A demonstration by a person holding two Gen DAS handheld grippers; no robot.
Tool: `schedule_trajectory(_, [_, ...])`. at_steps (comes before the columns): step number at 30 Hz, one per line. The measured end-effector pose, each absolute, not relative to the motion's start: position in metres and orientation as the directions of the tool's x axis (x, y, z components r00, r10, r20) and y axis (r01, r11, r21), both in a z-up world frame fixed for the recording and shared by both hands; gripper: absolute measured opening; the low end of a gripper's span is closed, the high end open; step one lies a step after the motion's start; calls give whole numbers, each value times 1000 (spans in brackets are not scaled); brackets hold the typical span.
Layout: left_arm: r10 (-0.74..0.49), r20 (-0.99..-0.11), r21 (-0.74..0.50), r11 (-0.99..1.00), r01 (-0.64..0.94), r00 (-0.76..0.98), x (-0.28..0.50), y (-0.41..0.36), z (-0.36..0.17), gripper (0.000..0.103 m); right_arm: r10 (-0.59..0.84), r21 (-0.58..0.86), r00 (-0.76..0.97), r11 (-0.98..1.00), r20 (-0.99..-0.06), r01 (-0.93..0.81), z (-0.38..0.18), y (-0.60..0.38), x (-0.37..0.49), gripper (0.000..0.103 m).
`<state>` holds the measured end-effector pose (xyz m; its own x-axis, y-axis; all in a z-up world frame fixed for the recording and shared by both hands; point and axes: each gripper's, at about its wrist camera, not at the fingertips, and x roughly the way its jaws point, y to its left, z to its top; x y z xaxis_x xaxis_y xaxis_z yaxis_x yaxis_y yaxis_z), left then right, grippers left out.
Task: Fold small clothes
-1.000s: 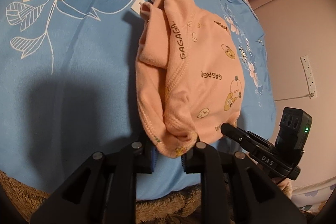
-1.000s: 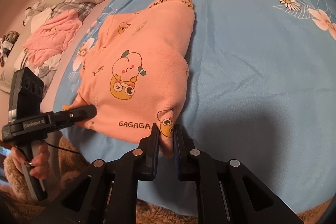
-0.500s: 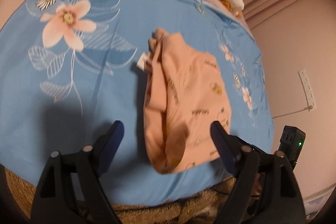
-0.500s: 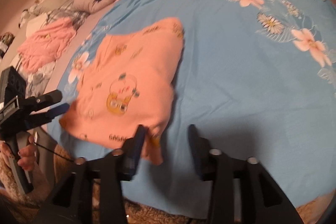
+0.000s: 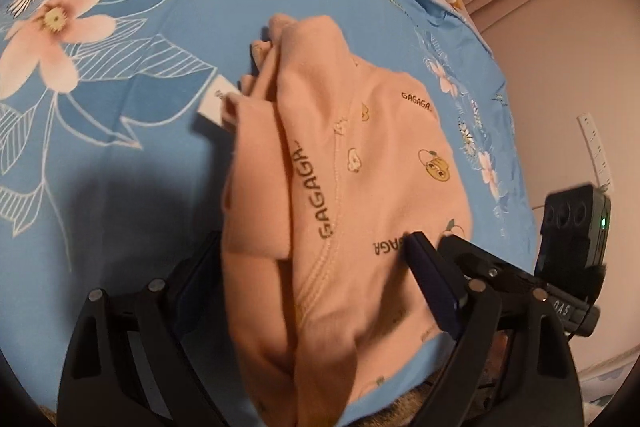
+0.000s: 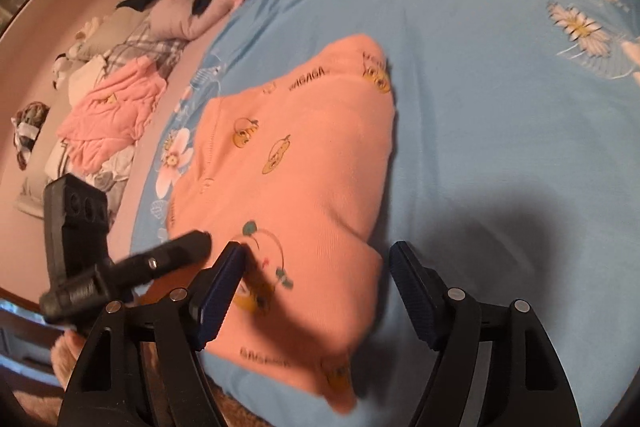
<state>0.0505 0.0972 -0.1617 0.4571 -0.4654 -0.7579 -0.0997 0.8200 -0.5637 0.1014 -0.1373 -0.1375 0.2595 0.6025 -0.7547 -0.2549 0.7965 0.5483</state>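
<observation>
Folded peach garment lying on blue floral bedsheet, both tongs released.

Left wrist view: peach garment (image 5: 360, 187) at centre, spreading from 12 toward 6 o'clock on the bedsheet (image 5: 140, 27), white label (image 5: 214, 105) poking out at 9 o'clock of it. Left gripper (image 5: 304, 275) spread wide astride the near hem, pads off the cloth; right gripper's body at 3 o'clock. Right wrist view: same garment (image 6: 304, 167) at centre, folded edge toward 3 o'clock; right gripper (image 6: 316, 291) opening, near corner between the jaws but not pinched; left gripper (image 6: 132, 267) at 8 o'clock; pile of clothes (image 6: 112, 115) at 10 o'clock. Probably light, soft, floppy knit, not fragile; best taken at hem corners or a doubled edge, pinching all layers.
</observation>
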Motion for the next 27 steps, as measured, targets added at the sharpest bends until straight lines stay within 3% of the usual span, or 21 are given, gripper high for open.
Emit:
schedule_trajectory(3, [-475, -748, -566, 821, -74, 463, 55, 92, -163, 88, 617, 567, 252, 786, -746, -247, -142, -131, 106, 75])
schedule_trajectory(6, [-474, -743, -570, 818, -75, 472, 58, 90, -166, 77, 627, 576, 257, 778, -735, -251, -142, -128, 106, 75])
schedule_trajectory(8, [-498, -729, -595, 801, -73, 469, 61, 87, -167, 51, 632, 582, 263, 774, -729, -249, -143, -127, 108, 72])
schedule_trajectory(10, [-552, -702, -653, 752, -96, 451, 63, 86, -173, 43, 611, 557, 279, 791, -740, -255, -143, -123, 109, 64])
schedule_trajectory(16, [-521, -711, -628, 772, -93, 472, 59, 77, -162, 34, 603, 536, 300, 797, -740, -279, -136, -123, 106, 36])
schedule_trajectory(27, [-503, -663, -606, 795, -4, 554, 36, 68, -108, 33, 632, 550, 360, 774, -686, -313, -91, -131, 92, 33])
